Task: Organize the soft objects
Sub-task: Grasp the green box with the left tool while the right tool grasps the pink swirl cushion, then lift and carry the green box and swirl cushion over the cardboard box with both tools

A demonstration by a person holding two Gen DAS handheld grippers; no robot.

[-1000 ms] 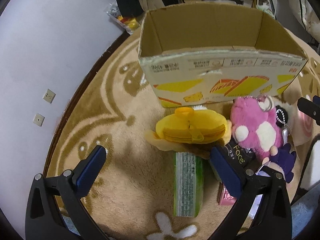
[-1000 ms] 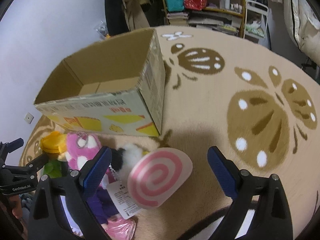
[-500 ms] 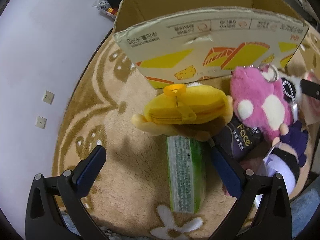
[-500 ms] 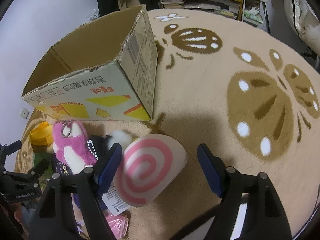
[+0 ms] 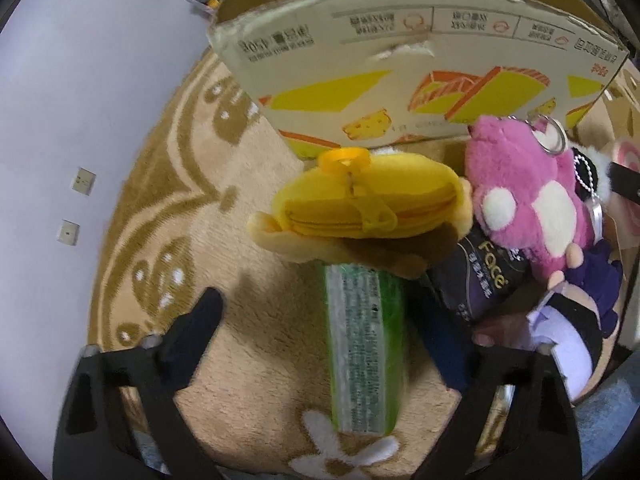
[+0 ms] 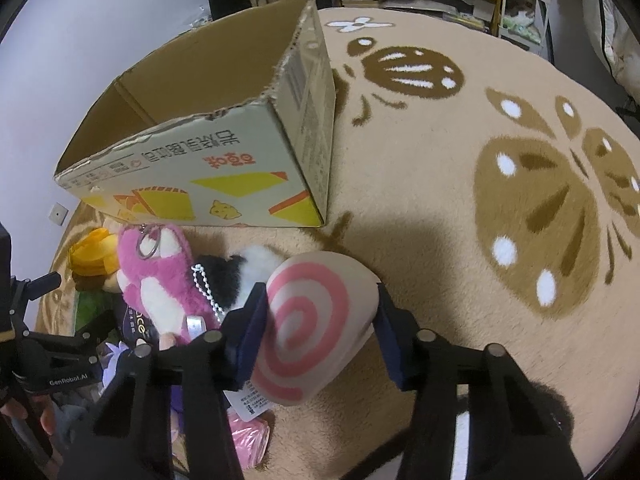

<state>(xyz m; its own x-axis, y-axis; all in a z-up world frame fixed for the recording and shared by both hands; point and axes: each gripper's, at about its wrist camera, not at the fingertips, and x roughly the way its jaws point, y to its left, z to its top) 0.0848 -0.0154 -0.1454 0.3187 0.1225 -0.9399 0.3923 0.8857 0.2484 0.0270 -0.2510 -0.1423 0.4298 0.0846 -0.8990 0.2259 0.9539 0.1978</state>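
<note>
Between our right gripper (image 6: 318, 320) pads, closing jaws squeeze the swirl cushion (image 6: 312, 320); our left gripper (image 5: 320, 340) closes around the green pack (image 5: 362, 344); the box (image 6: 192, 148) ahead looks empty.

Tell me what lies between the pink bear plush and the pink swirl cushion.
In the right wrist view, a black-and-white fluffy plush lies between the pink bear plush and the pink swirl cushion, with a white bead chain beside it.

Black tongs (image 6: 318, 320) with silver screws; pads (image 6: 250, 332) apparently dark blue; "GenRobot.AI" lettering.
</note>
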